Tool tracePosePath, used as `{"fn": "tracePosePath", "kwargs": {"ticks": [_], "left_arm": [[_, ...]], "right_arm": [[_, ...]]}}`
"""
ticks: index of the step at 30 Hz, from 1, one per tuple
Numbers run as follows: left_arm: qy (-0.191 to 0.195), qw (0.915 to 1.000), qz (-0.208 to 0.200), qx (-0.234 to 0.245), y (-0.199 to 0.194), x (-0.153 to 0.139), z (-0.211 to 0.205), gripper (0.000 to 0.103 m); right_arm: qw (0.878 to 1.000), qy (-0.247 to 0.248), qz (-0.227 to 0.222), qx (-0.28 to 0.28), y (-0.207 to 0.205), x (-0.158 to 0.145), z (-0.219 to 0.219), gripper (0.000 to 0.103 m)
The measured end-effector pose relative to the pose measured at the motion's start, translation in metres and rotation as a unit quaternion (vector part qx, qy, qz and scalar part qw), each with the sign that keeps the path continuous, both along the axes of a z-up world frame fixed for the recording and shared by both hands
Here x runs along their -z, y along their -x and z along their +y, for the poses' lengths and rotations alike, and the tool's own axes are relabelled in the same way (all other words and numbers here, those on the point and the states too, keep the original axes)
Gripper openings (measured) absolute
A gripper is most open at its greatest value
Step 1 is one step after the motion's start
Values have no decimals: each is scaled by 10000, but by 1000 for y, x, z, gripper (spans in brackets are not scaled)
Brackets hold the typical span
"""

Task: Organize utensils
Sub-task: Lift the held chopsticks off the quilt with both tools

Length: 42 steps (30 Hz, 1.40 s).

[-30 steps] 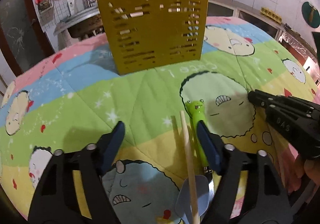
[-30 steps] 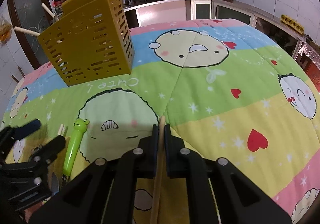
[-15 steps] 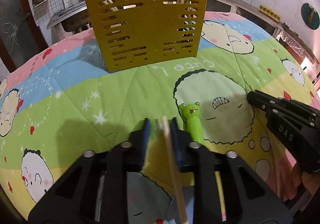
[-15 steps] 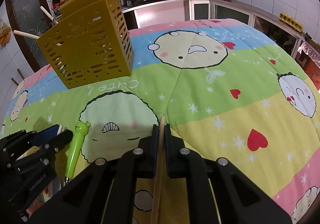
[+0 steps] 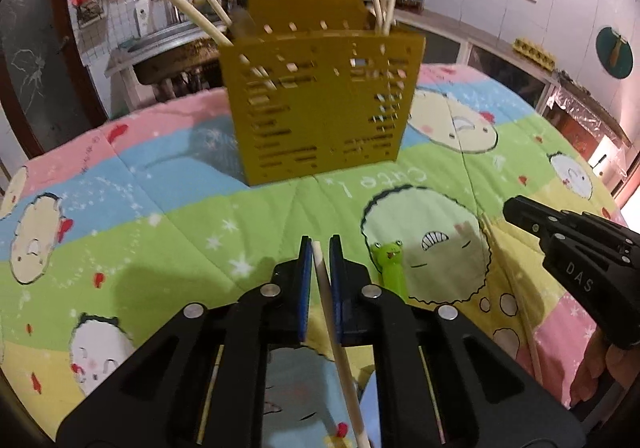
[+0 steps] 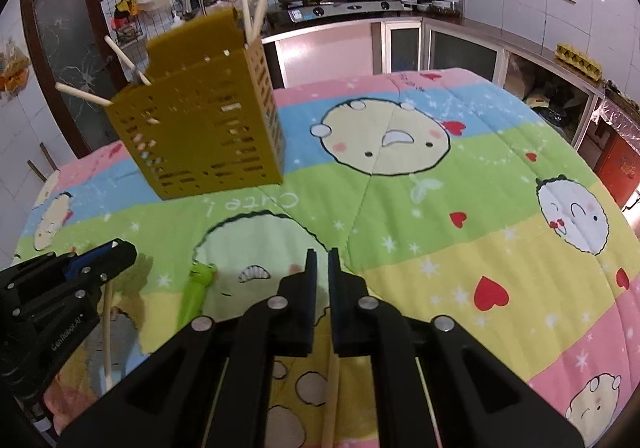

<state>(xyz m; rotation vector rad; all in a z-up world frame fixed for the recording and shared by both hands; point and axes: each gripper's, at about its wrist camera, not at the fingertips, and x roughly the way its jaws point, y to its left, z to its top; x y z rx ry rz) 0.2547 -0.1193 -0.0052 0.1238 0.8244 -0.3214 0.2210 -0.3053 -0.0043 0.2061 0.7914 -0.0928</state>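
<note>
In your left wrist view, your left gripper [image 5: 319, 248] is clamped on a pale chopstick [image 5: 336, 336], which runs back between the blue pads toward the camera. The yellow slotted utensil holder [image 5: 320, 108] stands ahead near the far edge of the cartoon quilt [image 5: 160, 216], with several chopsticks already poking out of it. A green frog-handled utensil [image 5: 390, 264] lies on the quilt just right of your fingers, and your right gripper [image 5: 516, 210] shows at the right edge. In your right wrist view, your right gripper [image 6: 322, 256] is closed on its own chopstick [image 6: 331, 400], seen below the pads. The holder [image 6: 200, 136] sits toward the far left corner, and your left gripper [image 6: 114, 252] shows at the left, with its chopstick hanging under it.
</note>
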Motion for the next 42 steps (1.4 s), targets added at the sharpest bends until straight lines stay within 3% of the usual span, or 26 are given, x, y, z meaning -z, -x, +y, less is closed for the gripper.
{"fn": "tracePosePath", "kwargs": {"ticks": [4,7,8,9,12,14,16,20,24,26,28,31,39,42], "left_arm": [[120,9999,-75,-66,4,-11,13,7],[99,9998,-140,-110,6,-13,21,8],[71,9998,-166,-126,5,-12,24,8],[38,9997,-180,-144,4,-10,26,8],[10,9997,-118,-200,-2,-4,31,7],[20,9997,-68,-227,-8,0,33,7],[54,9997,-38,-222,-11,3,34,7],[74,9997,30,-209,-15,9,36,7],[171,9992,245,-262,-19,16,39,8],[229,9985,398,-282,-20,22,39,14],[180,9983,472,-294,-18,28,37,31],[34,9983,445,-380,-15,35,35,46],[-283,9976,501,-386,-11,51,19,47],[-329,9974,496,-396,-10,51,15,40]], "right_arm": [[9997,-163,90,-156,-6,-1,-4,7],[9996,164,240,1,-12,9,-4,13],[9993,245,290,50,-13,14,-4,38],[9992,249,305,85,-12,18,-4,57],[9985,340,419,105,-14,29,-1,51],[9976,358,574,111,-17,37,0,37],[9972,382,621,138,-18,40,1,32],[9970,420,629,135,-20,39,1,11],[9970,442,632,104,-22,39,2,7],[9970,415,639,101,-23,42,2,7],[9972,396,626,100,-23,44,1,7],[9974,375,599,103,-23,44,1,7],[9981,297,519,152,-22,45,0,7],[9984,229,492,168,-21,46,-2,7]]}}
